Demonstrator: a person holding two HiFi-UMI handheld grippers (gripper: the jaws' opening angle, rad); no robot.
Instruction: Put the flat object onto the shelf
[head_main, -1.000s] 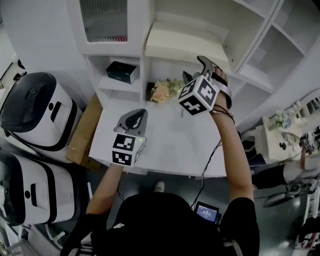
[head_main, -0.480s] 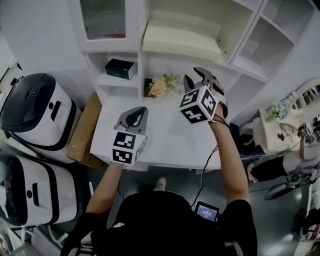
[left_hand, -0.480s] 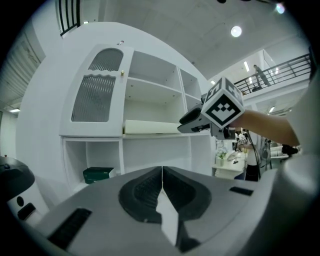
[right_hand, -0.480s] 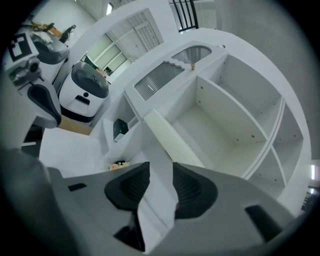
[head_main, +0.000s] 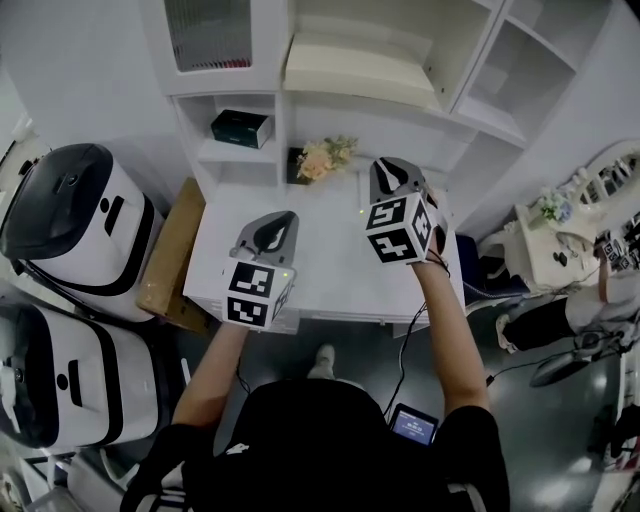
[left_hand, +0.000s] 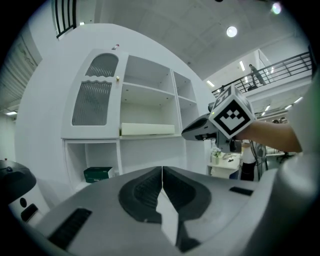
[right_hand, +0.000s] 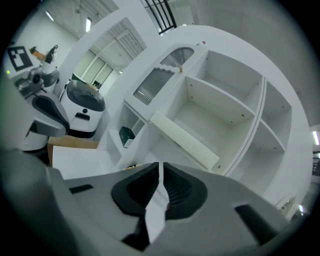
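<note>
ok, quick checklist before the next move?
1. The flat cream slab lies on a shelf of the white shelf unit: ok.
2. The right gripper is empty; its jaws have just been closing, with nothing between them: ok.
3. The left gripper is shut and empty: ok.
4. Both grippers are clear of the shelf unit, above the white table: ok.
5. The slab is pushed fully back from the shelf edge: cannot tell.
</note>
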